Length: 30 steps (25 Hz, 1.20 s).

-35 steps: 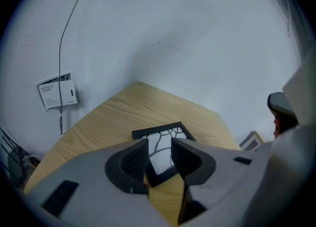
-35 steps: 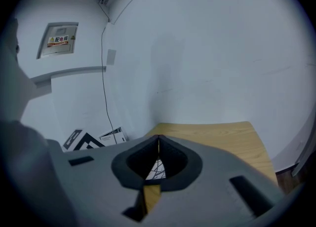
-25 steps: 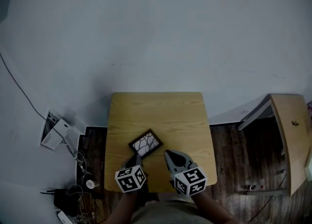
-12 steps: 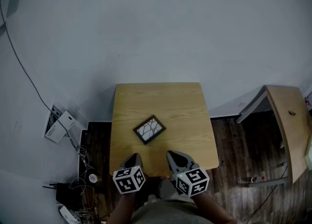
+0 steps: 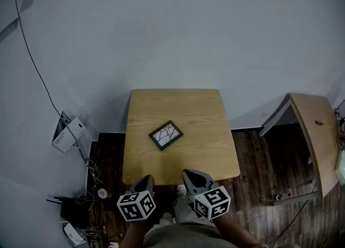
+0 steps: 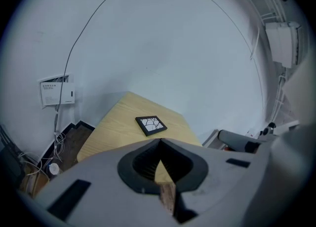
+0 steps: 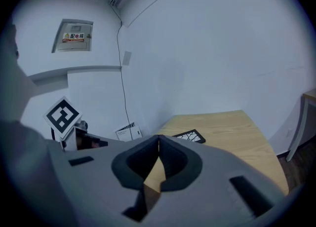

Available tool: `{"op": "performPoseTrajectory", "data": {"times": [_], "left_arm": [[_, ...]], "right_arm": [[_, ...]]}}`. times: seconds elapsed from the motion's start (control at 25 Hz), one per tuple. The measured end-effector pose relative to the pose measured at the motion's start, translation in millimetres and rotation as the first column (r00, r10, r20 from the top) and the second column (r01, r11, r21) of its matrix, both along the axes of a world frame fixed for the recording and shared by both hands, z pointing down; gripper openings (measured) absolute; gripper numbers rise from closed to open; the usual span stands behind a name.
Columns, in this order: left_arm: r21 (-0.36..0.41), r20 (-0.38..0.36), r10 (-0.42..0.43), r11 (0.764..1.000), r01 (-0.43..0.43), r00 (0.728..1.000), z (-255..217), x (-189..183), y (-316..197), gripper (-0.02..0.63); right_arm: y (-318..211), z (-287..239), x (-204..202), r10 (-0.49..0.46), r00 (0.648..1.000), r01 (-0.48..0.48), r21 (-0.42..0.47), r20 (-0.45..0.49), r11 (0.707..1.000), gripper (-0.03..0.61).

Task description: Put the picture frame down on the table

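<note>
A small black picture frame [image 5: 166, 135] with a white crackled picture lies flat on the light wooden table [image 5: 199, 150], left of its middle. It shows also in the left gripper view as the picture frame [image 6: 151, 125] and in the right gripper view as the picture frame [image 7: 189, 136]. My left gripper [image 5: 146, 179] hangs off the table's near edge, jaws shut and empty. My right gripper [image 5: 190, 176] is beside it, also off the near edge, shut with nothing in it. Both are well clear of the frame.
A second wooden table [image 5: 318, 139] stands at the right. Cables, a black box [image 5: 73, 221] and a white booklet [image 5: 67, 135] lie on the floor at the left. A white wall [image 5: 172, 31] rises behind the table. Dark wood floor [image 5: 264, 171] surrounds it.
Both grippers have drawn back toward me, from over the table's near part to off its edge. The frame stays flat on the table where it lay.
</note>
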<state>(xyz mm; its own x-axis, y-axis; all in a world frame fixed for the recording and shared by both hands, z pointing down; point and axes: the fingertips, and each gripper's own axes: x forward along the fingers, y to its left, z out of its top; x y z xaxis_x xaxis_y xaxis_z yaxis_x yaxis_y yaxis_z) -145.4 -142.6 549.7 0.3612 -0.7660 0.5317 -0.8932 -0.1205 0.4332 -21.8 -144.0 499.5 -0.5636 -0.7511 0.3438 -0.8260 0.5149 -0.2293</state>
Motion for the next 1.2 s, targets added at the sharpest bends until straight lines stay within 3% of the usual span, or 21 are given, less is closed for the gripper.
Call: {"op": "performPoseTrajectory", "data": {"times": [0.44,1.2], "left_arm": [[0.024,-0.024,0.013,1.0,-0.013,1.0,-10.7,-7.7,40.1,0.003],[0.049,-0.065,0.036,0.998,-0.033,0.997,-15.4,-8.0,23.9,0.003]], "right_arm": [[37.7,-6.8,-9.2,-0.036,0.999,0.036,0.019,-0.005,0.999,0.0],[30.7,-18.1,-16.7,-0.019,0.999,0.021,0.077,-0.031,0.997,0.0]]}}
